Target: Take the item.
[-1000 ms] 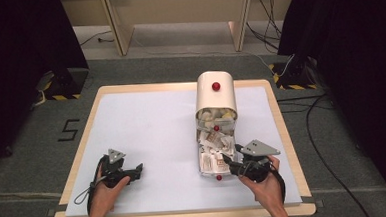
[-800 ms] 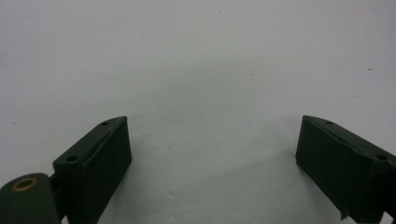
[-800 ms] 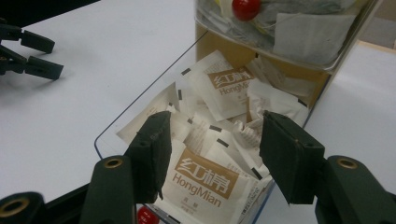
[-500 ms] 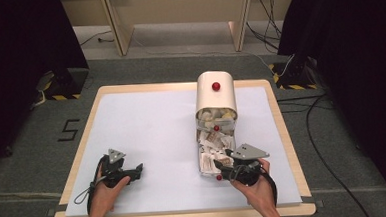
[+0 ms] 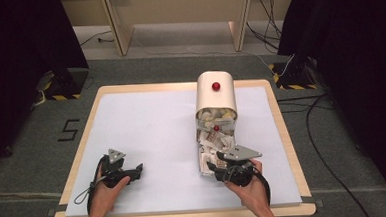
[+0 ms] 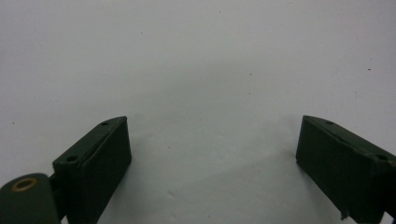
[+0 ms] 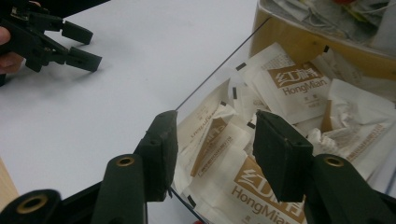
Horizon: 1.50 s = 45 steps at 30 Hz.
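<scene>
On the near right of the table (image 5: 147, 126), your right hand-held gripper (image 7: 215, 149) sat at the near end of the clear lid (image 5: 203, 160) of the cream container (image 5: 215, 95), jaws apart. Left jaw lay outside the lid's thin edge, right jaw over the sachets (image 7: 289, 88) inside; whether either jaw touched anything, I could not tell. Sachets were white and tan, printed "HongMian", heaped loosely. High view: container stood right of centre, rounded cream shell with a red knob (image 5: 216, 86) at the far end, open mouth facing you and packed with sachets. Your right hand (image 5: 252, 185) gripped the tool from the near side. Your left hand-held gripper (image 5: 134, 170) rested on the near left of the table, well apart from the container, jaws wide apart over bare white surface.
</scene>
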Each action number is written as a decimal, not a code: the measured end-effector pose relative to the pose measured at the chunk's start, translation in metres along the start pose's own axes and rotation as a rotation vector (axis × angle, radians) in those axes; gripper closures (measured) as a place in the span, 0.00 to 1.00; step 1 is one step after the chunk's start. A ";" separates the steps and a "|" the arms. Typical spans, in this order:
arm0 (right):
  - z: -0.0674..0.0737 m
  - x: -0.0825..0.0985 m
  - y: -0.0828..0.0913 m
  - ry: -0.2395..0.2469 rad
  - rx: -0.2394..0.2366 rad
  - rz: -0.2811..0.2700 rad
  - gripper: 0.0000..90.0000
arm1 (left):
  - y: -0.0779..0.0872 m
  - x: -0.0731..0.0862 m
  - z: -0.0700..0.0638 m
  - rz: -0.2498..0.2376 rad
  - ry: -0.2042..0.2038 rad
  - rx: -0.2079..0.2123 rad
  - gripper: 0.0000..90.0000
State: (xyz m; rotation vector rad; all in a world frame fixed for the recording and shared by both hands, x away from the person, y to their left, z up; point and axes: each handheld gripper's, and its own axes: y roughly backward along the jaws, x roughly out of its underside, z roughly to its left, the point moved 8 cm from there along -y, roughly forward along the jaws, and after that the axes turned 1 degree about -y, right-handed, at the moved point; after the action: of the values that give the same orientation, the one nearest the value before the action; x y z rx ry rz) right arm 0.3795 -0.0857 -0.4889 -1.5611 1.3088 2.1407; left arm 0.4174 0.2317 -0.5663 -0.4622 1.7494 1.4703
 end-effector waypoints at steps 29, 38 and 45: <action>0.007 0.016 -0.026 0.007 -0.027 0.069 0.92 | 0.000 0.000 0.000 0.000 0.000 0.000 0.10; 0.004 0.003 -0.012 0.016 -0.028 0.007 0.97 | 0.000 0.000 0.000 0.000 0.000 0.001 0.10; -0.005 -0.003 -0.004 0.007 -0.013 -0.018 0.97 | 0.000 0.000 0.000 0.000 0.000 0.001 0.10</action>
State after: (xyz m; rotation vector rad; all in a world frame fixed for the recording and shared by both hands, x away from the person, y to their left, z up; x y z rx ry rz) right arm 0.3864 -0.0855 -0.4891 -1.5810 1.2801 2.1395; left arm 0.4174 0.2318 -0.5663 -0.4618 1.7503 1.4691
